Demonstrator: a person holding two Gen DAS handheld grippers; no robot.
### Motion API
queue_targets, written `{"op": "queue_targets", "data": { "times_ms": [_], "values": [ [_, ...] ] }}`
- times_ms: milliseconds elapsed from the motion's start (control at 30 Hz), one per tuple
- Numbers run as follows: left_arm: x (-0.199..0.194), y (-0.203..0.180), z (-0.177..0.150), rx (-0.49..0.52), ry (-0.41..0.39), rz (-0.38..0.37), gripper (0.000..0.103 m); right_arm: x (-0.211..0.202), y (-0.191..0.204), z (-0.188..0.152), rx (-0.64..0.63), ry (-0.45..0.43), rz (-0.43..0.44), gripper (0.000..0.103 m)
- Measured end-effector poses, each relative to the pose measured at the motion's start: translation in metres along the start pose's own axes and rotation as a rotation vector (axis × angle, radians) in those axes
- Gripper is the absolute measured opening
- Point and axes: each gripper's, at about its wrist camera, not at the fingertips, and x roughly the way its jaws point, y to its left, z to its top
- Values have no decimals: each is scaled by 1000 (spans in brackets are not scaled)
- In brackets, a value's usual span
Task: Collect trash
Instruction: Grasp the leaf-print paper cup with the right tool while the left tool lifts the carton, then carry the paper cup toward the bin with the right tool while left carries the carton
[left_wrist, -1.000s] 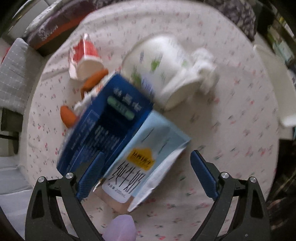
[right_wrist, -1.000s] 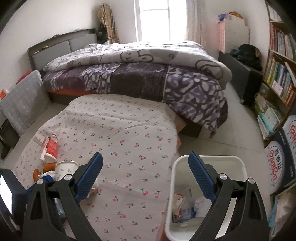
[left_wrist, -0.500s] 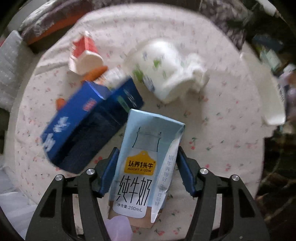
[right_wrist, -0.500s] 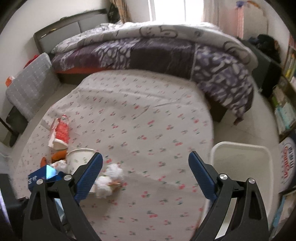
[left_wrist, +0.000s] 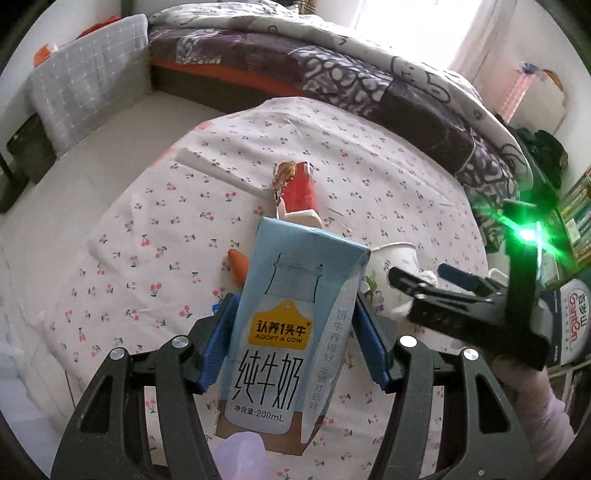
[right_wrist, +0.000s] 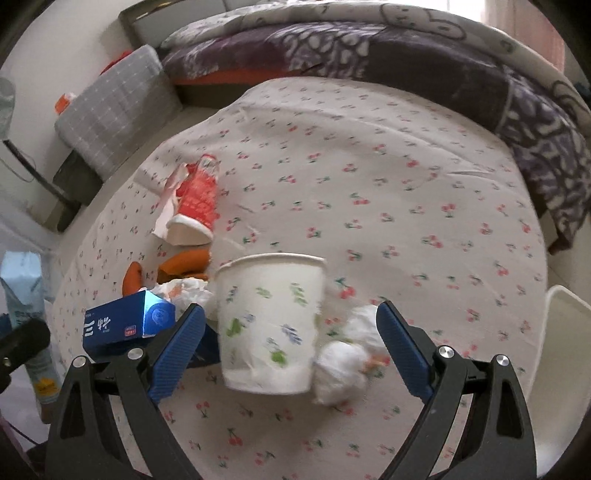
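The left gripper (left_wrist: 293, 343) has just been closing and its jaws now clamp a pale blue milk carton (left_wrist: 291, 332) by its two narrow sides, carried clear of the surface. The carton is thin card and looks empty, so a hard squeeze could buckle it and let it slide out on the way to the bin. Its label reads "ADOPT A COW" on a yellow tag, large Chinese characters below, and "200mL" at the bottom edge.

The right gripper (right_wrist: 290, 349) hangs with its jaws wide open around a paper cup (right_wrist: 271, 325) printed with leaves, not yet touching it. The cup lies loose; an off-centre pinch could crush its wall or knock it into the crumpled tissue (right_wrist: 341, 365) just right of it, between the jaws. Left of the jaws lies a dark blue carton (right_wrist: 127, 321) with white Chinese writing I cannot read. Beyond it are orange scraps (right_wrist: 184, 260), then a red-and-white carton (right_wrist: 195, 203), its print too blurred. The white bin (right_wrist: 565, 369) shows at the right edge, well apart
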Motion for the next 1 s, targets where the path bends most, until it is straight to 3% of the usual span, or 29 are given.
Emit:
{"op": "queue_targets", "data": {
  "times_ms": [267, 367, 467, 567, 633, 700, 800, 867, 900, 1000],
  "values": [
    [3, 15, 5, -51, -30, 29, 55, 25, -1, 2, 50, 40, 56, 89],
    [6, 19, 6, -68, -30, 32, 55, 27, 7, 2, 13, 39, 72, 66],
    [19, 21, 4, -69, 13, 39, 54, 22, 14, 1, -16, 10, 79, 57],
    [28, 22, 2, -76, 37, 40, 55, 9, 17, 2, -30, -35, 79, 55],
    [33, 21, 1, -75, 62, 46, 60, -1, 17, 4, -30, -76, 76, 55],
    [39, 19, -3, -81, 93, 60, 74, -14, 15, 6, -30, -119, 72, 55],
    [50, 14, -10, -66, 127, 99, 74, -25, 12, 9, -24, -147, 78, 55],
    [55, 13, -15, -65, 142, 130, 69, -32, 9, 9, -17, -163, 82, 55],
    [56, 13, -16, -73, 145, 134, 55, -34, 8, 10, -16, -167, 85, 55],
    [49, 17, -14, -105, 117, 96, 52, -44, 3, 11, -5, -186, 96, 55]
  ]
}}
